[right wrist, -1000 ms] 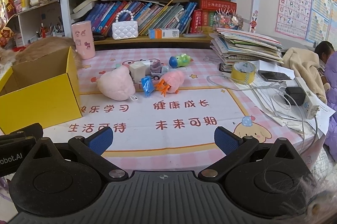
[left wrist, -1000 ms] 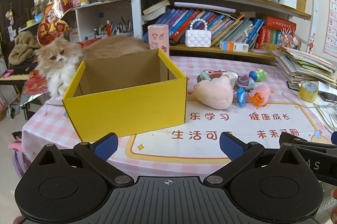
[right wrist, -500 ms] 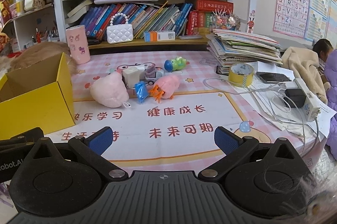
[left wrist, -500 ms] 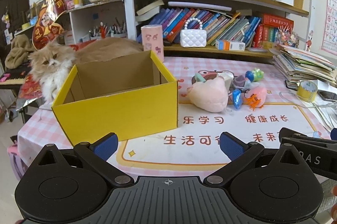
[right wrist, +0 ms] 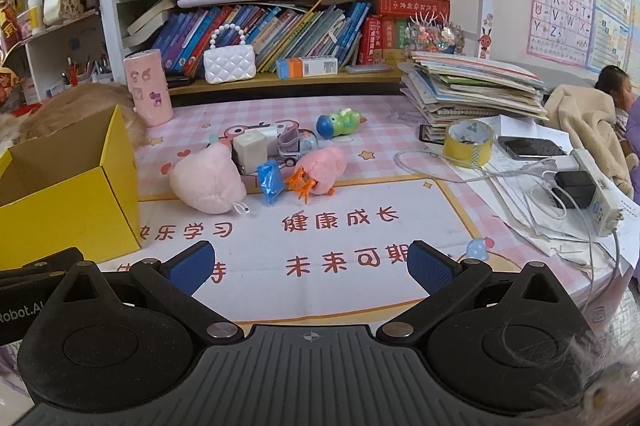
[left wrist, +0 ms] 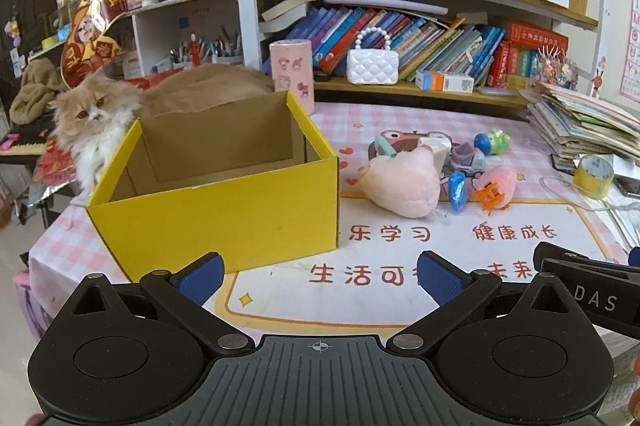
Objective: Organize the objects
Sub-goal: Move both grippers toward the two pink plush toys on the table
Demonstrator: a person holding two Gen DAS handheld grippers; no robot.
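Nearest, the left gripper [left wrist: 320, 276] and right gripper [right wrist: 310, 266] hover over the worktop's [right wrist: 360, 234] near edge — both sets of fingers spread wide, holding nothing. Farther left stands the yellow box [left wrist: 224, 210], open and empty. To its right lie the toys — a pink plush [right wrist: 208, 182], blue packet [right wrist: 270, 182] and green toy [right wrist: 340, 122]. A cat [left wrist: 100, 114] lies behind the box.

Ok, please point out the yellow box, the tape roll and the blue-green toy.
yellow box [left wrist: 224, 214], left wrist view, front wall.
tape roll [right wrist: 469, 143], right wrist view, outer side.
blue-green toy [right wrist: 340, 121], right wrist view, green body.
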